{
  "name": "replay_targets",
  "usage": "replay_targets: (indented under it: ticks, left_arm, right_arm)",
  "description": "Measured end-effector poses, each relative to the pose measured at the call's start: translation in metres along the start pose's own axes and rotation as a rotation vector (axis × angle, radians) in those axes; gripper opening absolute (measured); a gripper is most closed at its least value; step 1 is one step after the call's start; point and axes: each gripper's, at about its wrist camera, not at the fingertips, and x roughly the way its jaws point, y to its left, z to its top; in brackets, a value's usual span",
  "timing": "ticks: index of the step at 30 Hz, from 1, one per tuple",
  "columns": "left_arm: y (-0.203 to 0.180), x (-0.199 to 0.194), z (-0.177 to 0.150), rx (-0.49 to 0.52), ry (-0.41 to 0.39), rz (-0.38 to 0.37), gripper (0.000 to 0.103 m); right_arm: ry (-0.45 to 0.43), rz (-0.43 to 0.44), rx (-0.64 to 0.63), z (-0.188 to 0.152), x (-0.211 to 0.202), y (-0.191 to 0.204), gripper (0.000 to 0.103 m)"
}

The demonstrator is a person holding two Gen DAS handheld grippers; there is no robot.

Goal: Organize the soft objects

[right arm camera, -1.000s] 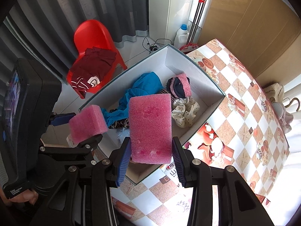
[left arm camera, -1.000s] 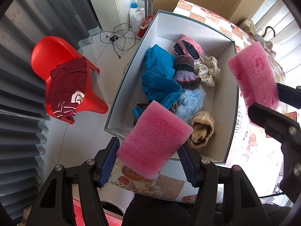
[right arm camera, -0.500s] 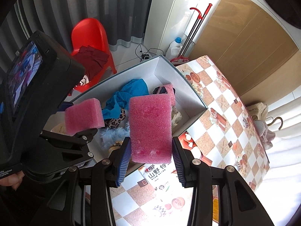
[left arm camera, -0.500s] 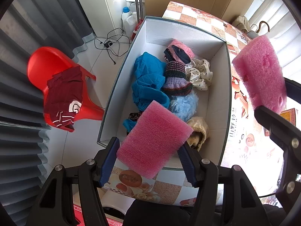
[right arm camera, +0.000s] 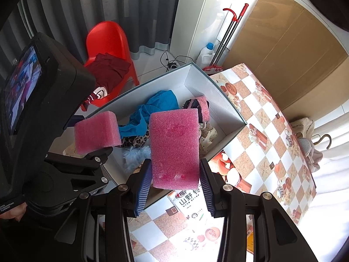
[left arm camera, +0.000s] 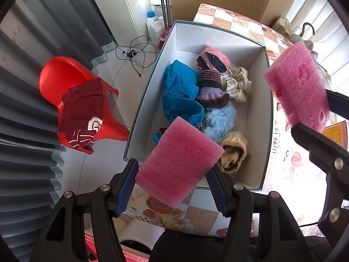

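The left tongs (left arm camera: 173,180) pointed steeply down, both blue pads clamped on a pink foam block (left arm camera: 177,161) that sat tilted between them, above the near end of an open white box (left arm camera: 265,113). The right tongs (right arm camera: 174,182) also aimed steeply downward and gripped a second, taller pink foam block (right arm camera: 174,146) standing upright between their ribbed pads, over the box's near corner. The two tools hung side by side, close but apart, each visible in the other's camera. At the lower left edge of the right wrist view, part of a hand (right arm camera: 13,210) showed behind the left tool's black housing.

Below them the box rested on a bench (right arm camera: 268,131) covered in a checkered cloth and held a heap of soft things: a blue garment (left arm camera: 181,91), a striped knit hat (left arm camera: 212,91), a polka-dot scrunchie (left arm camera: 236,84), a fluffy light-blue piece (left arm camera: 219,121) and a tan plush item (left arm camera: 233,152). Beyond, on the floor, a red chair (left arm camera: 65,76) carried a maroon garment (left arm camera: 81,109).
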Motion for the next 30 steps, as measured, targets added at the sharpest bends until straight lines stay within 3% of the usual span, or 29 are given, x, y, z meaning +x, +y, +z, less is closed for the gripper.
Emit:
replay_targets:
  ticks: [30]
  left_arm:
    - [-0.024,0.007,0.022,0.080,-0.003,-0.030,0.066]
  right_arm:
    - [0.018,-0.024,0.069,-0.003,0.005,-0.024,0.044]
